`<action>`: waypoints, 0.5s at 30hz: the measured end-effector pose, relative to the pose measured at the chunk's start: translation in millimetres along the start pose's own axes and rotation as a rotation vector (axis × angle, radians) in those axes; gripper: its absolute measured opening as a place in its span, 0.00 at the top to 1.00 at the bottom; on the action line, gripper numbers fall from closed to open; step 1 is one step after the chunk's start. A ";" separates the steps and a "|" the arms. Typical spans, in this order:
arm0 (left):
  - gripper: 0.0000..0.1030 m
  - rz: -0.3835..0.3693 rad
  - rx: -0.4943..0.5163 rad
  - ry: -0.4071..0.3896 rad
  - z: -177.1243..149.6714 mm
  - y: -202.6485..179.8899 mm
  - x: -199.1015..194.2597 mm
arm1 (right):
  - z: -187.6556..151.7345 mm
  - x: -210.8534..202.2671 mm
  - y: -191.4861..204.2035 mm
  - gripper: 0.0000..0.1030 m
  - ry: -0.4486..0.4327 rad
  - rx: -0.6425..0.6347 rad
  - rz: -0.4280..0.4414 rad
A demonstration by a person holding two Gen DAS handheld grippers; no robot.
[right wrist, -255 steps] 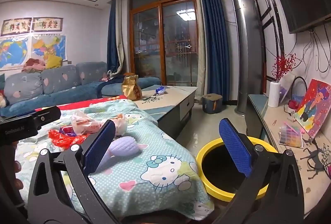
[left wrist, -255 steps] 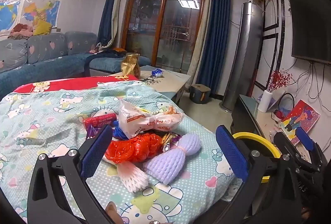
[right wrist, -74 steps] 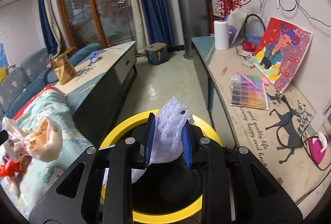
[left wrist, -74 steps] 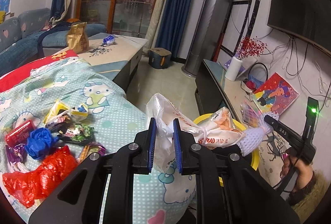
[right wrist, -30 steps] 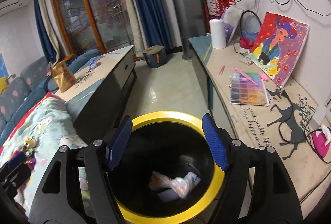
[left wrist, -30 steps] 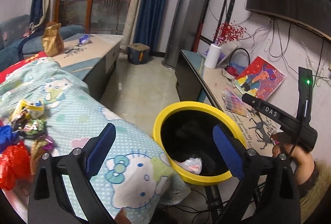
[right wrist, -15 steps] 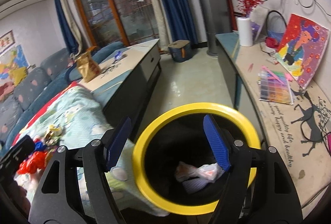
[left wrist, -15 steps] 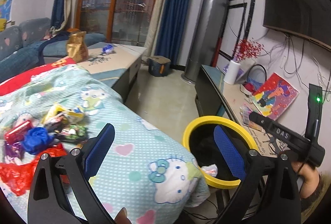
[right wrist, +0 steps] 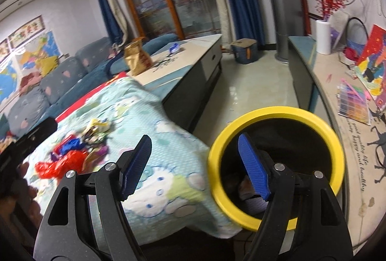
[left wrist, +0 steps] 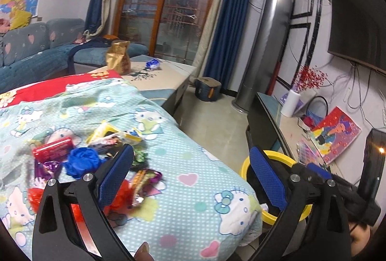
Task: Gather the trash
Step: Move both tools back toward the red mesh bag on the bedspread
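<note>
A pile of trash lies on the Hello Kitty blanket: a red packet, a crumpled blue wrapper, a red plastic bag, a yellow wrapper and candy wrappers. The pile also shows in the right wrist view. The yellow-rimmed black bin stands off the blanket's right end, with white trash inside. My left gripper is open and empty, just right of the pile. My right gripper is open and empty, between blanket and bin.
A low cabinet with a gold bag stands behind the blanket. A blue sofa runs along the left. A TV bench with a painting, bead box and paper roll lines the right wall. Tiled floor lies between.
Both grippers have swung left, away from the bin and toward the trash pile on the blanket. Both stay open and empty.
</note>
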State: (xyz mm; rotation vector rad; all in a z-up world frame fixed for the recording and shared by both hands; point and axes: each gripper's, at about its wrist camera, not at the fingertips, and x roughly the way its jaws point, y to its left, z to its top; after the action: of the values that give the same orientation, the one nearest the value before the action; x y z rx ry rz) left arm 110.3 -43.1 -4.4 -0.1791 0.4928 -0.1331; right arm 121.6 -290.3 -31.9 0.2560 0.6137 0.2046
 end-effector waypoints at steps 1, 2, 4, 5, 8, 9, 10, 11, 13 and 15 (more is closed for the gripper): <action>0.09 0.007 -0.007 -0.004 1.0 3.8 -2.0 | -1.1 0.0 3.1 0.36 0.002 -0.005 0.015; 0.09 0.010 -0.012 -0.006 1.5 6.9 -3.0 | -2.1 0.0 6.6 0.36 0.003 -0.009 0.035; 0.09 0.020 -0.025 -0.014 2.2 13.9 -6.5 | -3.7 -0.5 14.4 0.35 0.003 -0.021 0.066; 0.09 0.028 -0.032 -0.018 3.4 18.2 -8.4 | -4.5 -0.8 18.3 0.34 0.004 -0.027 0.074; 0.09 0.045 -0.044 -0.026 5.2 27.2 -13.0 | -6.5 -2.7 30.3 0.32 0.005 -0.050 0.104; 0.09 0.050 -0.047 -0.028 5.6 30.5 -14.4 | -8.1 -3.1 33.8 0.32 0.006 -0.057 0.111; 0.09 0.057 -0.052 -0.031 6.0 34.3 -16.5 | -9.2 -2.9 37.8 0.32 0.010 -0.065 0.121; 0.09 0.062 -0.055 -0.033 6.0 37.4 -17.7 | -10.1 -2.6 40.8 0.32 0.014 -0.069 0.130; 0.09 0.073 -0.061 -0.037 5.9 43.2 -21.0 | -15.0 -2.3 50.3 0.32 0.023 -0.081 0.147; 0.09 0.086 -0.066 -0.039 6.0 49.5 -24.7 | -18.8 -0.8 58.7 0.32 0.035 -0.097 0.168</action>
State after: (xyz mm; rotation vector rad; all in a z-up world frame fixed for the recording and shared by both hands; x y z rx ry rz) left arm 95.8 10.2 2.1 -0.2242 0.4652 -0.0296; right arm 103.3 -231.5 -28.9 0.2108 0.6152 0.4005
